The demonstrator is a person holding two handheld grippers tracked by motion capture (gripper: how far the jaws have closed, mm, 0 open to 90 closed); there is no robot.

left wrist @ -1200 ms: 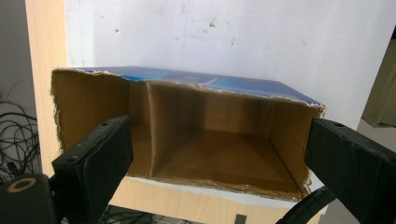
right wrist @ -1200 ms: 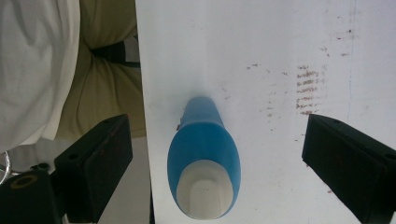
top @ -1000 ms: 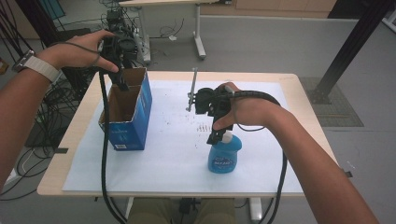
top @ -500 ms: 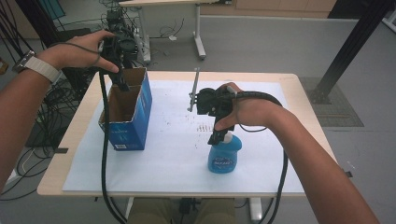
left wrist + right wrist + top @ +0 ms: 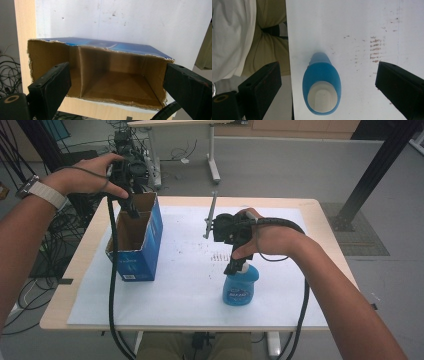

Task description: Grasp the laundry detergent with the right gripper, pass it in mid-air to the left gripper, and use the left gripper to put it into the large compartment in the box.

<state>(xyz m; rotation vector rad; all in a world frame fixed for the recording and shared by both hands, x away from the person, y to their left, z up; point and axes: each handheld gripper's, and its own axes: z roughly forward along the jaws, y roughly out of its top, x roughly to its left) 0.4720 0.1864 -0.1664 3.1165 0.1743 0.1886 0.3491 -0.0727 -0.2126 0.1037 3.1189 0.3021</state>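
Standing upright on the white sheet (image 5: 175,290) that covers the table (image 5: 65,285), the blue bottle (image 5: 240,287) with its white cap sits near the front edge, toward the person's right. The right gripper (image 5: 235,265) hangs directly above it, pointing down; in the right gripper view the bottle (image 5: 322,87) shows from the top, between the two black jaws, which are spread wide and touch nothing, so this claw is released. Small brown marks speckle the sheet just beyond the bottle. Toward the left of the table stands a blue cardboard box (image 5: 135,245) with its top torn open and its brown inside bare. The left gripper (image 5: 131,210) is held over the far end of the box, at its rim. In the left gripper view the box (image 5: 100,75) lies between the jaws, which are also set wide apart and grip nothing, so that claw is released too. Black cables trail from both grippers toward the front of the table.
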